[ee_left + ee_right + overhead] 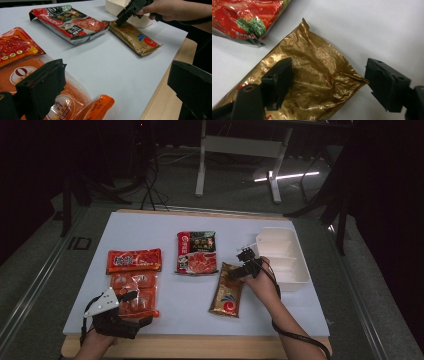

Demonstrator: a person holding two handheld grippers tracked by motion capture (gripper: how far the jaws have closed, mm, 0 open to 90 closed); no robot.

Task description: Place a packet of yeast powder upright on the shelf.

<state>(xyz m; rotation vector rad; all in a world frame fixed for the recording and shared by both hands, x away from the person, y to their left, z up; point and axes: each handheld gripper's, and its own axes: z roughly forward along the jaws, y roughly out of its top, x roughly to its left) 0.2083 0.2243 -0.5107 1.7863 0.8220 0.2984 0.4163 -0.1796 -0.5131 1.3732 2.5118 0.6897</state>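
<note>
Gold packet [312,82] on table [280,305] — right gripper [328,82] jaws wide, straddling its end for pickup; left gripper [115,95] jaws wide, idle.

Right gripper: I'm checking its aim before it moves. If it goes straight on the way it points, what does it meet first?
Most likely the gold packet. The right gripper is open, its jaws astride the packet's crinkled end; depth is unclear.

Between my right gripper's [328,83] black fingers [278,80] I see a crinkled gold packet [317,82], its far end printed red and blue. Beyond them lies a red-and-black pouch [196,252]. Under my left gripper's [120,92] black fingers [42,87] sits an orange packet [72,100] with white circles.
</note>
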